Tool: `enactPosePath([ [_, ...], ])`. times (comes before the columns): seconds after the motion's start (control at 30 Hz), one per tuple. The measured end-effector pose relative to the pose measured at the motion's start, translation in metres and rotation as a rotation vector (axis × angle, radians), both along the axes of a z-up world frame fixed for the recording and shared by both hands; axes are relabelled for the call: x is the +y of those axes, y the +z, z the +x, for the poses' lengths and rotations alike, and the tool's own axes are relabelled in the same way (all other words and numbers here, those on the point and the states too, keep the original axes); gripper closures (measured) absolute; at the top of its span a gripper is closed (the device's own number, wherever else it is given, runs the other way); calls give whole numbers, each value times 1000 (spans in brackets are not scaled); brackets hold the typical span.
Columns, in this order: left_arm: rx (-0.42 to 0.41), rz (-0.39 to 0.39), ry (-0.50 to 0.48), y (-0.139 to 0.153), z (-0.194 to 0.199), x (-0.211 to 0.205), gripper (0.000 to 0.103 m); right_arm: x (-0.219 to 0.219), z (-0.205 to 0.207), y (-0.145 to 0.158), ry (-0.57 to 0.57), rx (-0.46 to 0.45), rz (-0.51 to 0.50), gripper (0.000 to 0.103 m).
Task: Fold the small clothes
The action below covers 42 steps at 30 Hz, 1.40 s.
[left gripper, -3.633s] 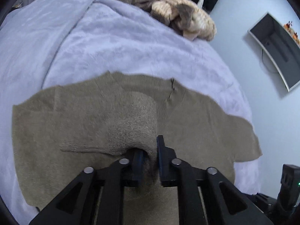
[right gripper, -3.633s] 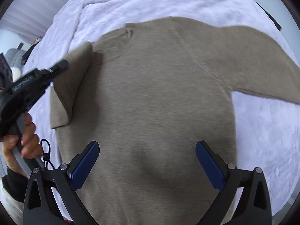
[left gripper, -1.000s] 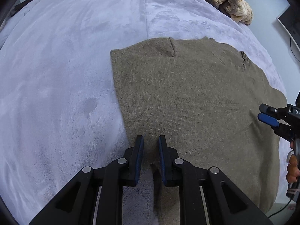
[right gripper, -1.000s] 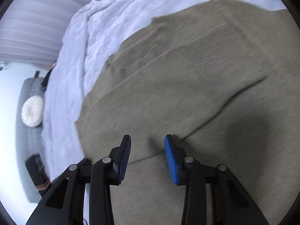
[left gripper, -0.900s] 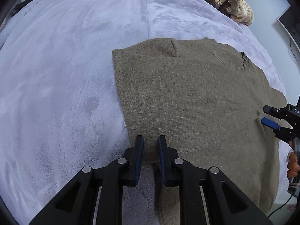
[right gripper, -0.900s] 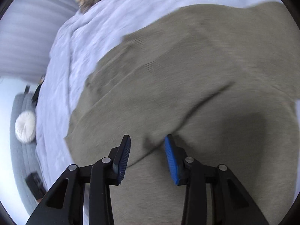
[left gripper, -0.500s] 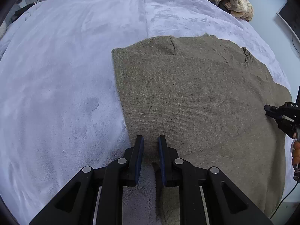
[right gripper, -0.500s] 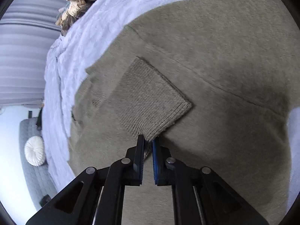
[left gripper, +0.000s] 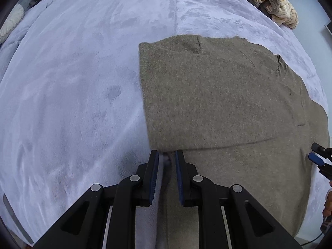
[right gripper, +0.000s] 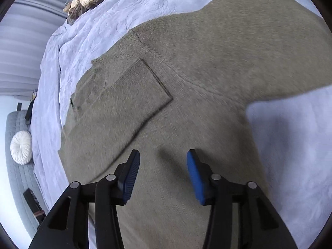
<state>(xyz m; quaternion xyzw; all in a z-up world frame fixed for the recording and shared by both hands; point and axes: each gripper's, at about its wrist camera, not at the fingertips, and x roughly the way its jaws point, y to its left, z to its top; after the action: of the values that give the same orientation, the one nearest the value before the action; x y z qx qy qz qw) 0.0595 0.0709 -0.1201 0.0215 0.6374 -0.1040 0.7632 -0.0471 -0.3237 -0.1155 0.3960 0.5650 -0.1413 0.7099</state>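
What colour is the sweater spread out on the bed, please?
Plain olive-brown sweater, clearest in the left wrist view.

Left gripper [left gripper: 167, 157] nearly closed w/ olive sweater [left gripper: 224, 103] corner pinched btwn its blue pads. Sweater lies folded on lavender blanket [left gripper: 72, 83]. Right gripper [left gripper: 317, 155] tips poke in at right edge. Striped clothes pile [left gripper: 274, 6] top right, well apart.
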Motion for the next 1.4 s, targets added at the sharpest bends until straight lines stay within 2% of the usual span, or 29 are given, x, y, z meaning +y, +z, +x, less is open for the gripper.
enactPosePath([
  [0.07,16,-2,-4,5,-13,-10,85,2,-16,5,9,8,16,51],
  [0.17,36,-1,-23,12,-31,-29,85,6,-33,9,5,24,48,41],
  [0.37,60,-9,-87,25,-58,-69,85,21,-54,18,19,34,80,38],
  [0.43,53,2,-115,31,-64,-81,85,26,-57,21,33,32,84,32],
  [0.5,45,18,-133,35,-68,-90,85,28,-60,24,43,25,81,31],
  [0.53,45,25,-139,36,-69,-95,80,29,-62,26,47,22,83,31],
  [0.6,41,33,-136,40,-70,-101,13,30,-63,27,49,17,86,29],
  [0.63,19,36,-130,44,-72,-102,8,30,-64,27,49,15,90,27],
  [0.7,-9,42,-143,49,-74,-108,8,29,-63,27,46,11,95,27],
  [0.87,-3,77,-164,49,-73,-118,7,23,-65,27,40,3,104,27],
  [1.1,-11,95,-196,47,-74,-138,7,15,-68,33,22,-58,96,17],
  [1.17,-8,99,-204,45,-75,-144,7,10,-69,37,15,-106,110,4],
  [1.2,-3,99,-205,44,-75,-146,7,9,-69,38,15,-121,115,0],
  [1.27,12,97,-199,41,-76,-150,7,6,-70,40,21,-154,136,0],
  [1.4,38,97,-198,33,-78,-159,7,1,-71,39,46,-161,181,0],
])
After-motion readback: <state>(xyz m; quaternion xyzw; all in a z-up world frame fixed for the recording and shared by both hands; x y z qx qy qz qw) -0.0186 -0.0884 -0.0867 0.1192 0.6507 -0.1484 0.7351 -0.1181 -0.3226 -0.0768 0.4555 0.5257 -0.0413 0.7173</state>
